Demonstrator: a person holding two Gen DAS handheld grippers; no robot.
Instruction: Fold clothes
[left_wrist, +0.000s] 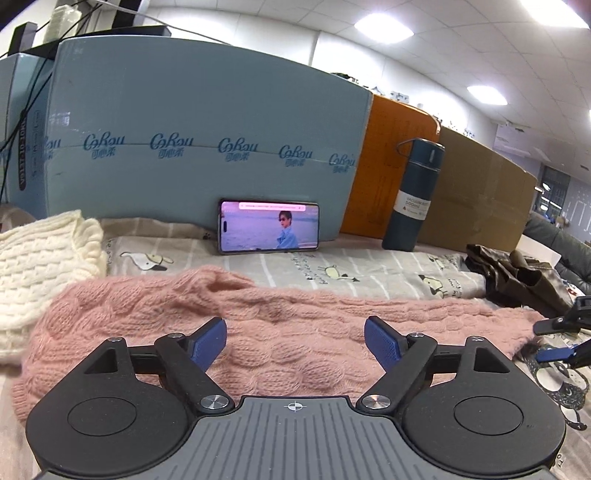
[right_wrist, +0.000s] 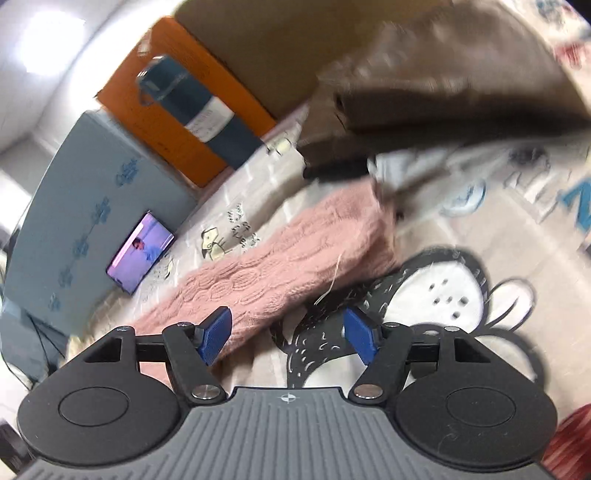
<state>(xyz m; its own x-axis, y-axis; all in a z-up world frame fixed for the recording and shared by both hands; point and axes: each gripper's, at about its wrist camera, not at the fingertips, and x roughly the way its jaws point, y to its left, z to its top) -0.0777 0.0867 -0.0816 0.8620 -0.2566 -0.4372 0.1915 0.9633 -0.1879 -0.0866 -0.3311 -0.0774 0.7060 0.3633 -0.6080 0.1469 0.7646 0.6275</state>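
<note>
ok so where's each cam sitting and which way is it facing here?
Left wrist: on the left gripper, level, facing the pink sweater, phone and blue box; own open blue pads show, right gripper at frame's right edge.
Right wrist: on the right gripper, rolled, blurred, looking along the sweater's sleeve over the cartoon sheet; own open pads show.
Shared: sweater, phone, flask, brown garment.

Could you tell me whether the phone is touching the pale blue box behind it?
Touching. In the left wrist view the phone stands on its long edge on the bedsheet and leans back against the pale blue box, with no gap showing between them.
</note>
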